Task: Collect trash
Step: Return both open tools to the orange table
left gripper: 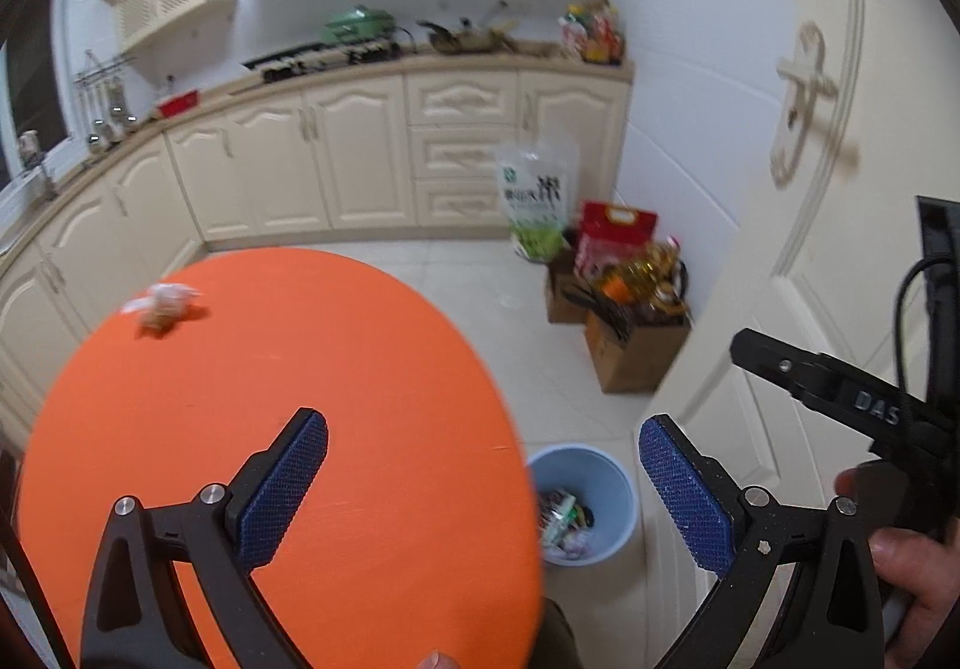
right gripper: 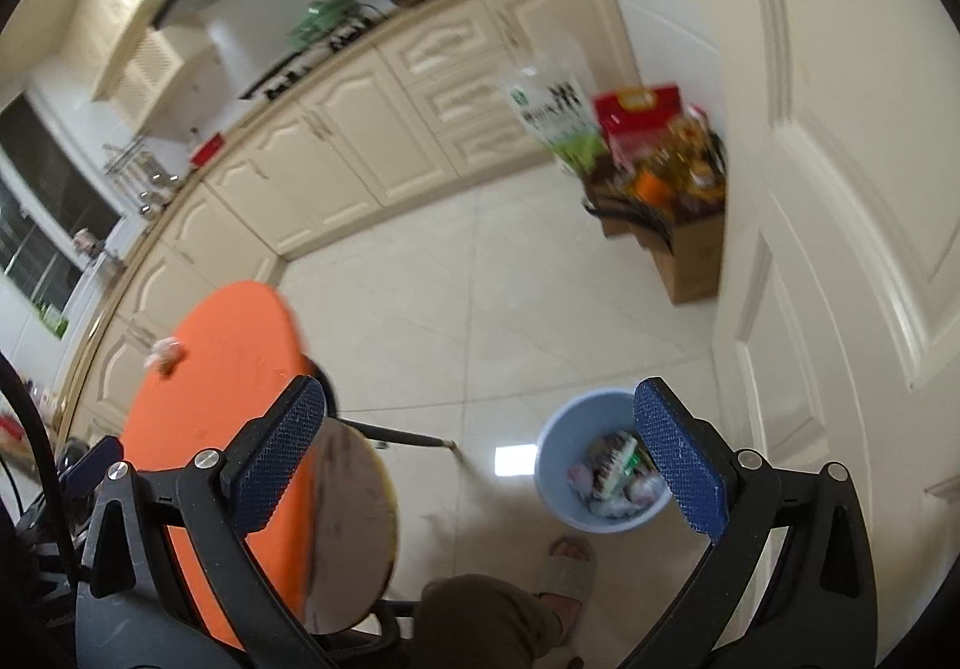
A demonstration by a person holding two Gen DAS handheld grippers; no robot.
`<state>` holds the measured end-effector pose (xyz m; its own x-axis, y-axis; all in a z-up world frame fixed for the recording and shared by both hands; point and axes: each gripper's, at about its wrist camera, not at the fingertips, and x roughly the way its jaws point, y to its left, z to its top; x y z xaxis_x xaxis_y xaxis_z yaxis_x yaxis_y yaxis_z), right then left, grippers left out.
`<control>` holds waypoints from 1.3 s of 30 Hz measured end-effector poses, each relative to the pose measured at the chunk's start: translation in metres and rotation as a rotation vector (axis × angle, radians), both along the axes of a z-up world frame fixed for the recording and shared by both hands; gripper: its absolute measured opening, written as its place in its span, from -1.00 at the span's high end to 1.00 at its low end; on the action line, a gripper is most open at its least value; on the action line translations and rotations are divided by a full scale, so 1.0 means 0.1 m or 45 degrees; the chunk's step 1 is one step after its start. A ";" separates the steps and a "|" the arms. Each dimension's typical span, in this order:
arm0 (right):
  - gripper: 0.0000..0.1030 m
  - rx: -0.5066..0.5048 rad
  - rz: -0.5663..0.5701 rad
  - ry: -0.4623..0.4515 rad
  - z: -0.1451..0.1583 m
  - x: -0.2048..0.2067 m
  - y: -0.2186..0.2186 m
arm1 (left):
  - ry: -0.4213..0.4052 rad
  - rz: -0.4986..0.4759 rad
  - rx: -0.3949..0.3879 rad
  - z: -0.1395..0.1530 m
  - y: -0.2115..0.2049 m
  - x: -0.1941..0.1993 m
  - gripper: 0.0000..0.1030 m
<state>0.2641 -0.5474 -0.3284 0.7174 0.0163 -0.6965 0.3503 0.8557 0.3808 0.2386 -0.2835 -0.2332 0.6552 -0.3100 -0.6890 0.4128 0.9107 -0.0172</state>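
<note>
A crumpled piece of white and tan trash (left gripper: 163, 305) lies near the far left edge of the round orange table (left gripper: 336, 369); it also shows small in the right wrist view as the trash (right gripper: 164, 354) on the table (right gripper: 228, 357). A pale blue bin (left gripper: 585, 501) holding several wrappers stands on the floor right of the table, seen too as the bin (right gripper: 600, 465). My left gripper (left gripper: 483, 444) hangs open above the table's near right edge, nothing between its blue pads. My right gripper (right gripper: 480, 414) is open and empty above the floor, by the bin. The right gripper's black body (left gripper: 840, 399) shows at the left view's right side.
Cream kitchen cabinets (left gripper: 336, 153) run along the back wall. Cardboard boxes (left gripper: 630, 333) with bottles and bags stand by the white door (left gripper: 798, 225). A round stool (right gripper: 354, 525) sits beside the table. A person's leg and slippered foot (right gripper: 567, 567) stand near the bin.
</note>
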 end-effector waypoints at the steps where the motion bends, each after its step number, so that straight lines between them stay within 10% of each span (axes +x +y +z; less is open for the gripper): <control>1: -1.00 -0.025 0.023 -0.022 0.12 0.00 0.15 | -0.016 0.017 -0.007 0.03 0.09 -0.07 -0.99; 18: -1.00 -0.320 0.356 -0.244 1.10 0.03 2.34 | -0.216 0.389 -0.111 0.38 1.67 -1.22 -0.99; 39: -1.00 -0.381 0.638 -0.266 1.06 0.32 3.59 | -0.259 0.681 -0.103 0.45 2.17 -1.71 -0.99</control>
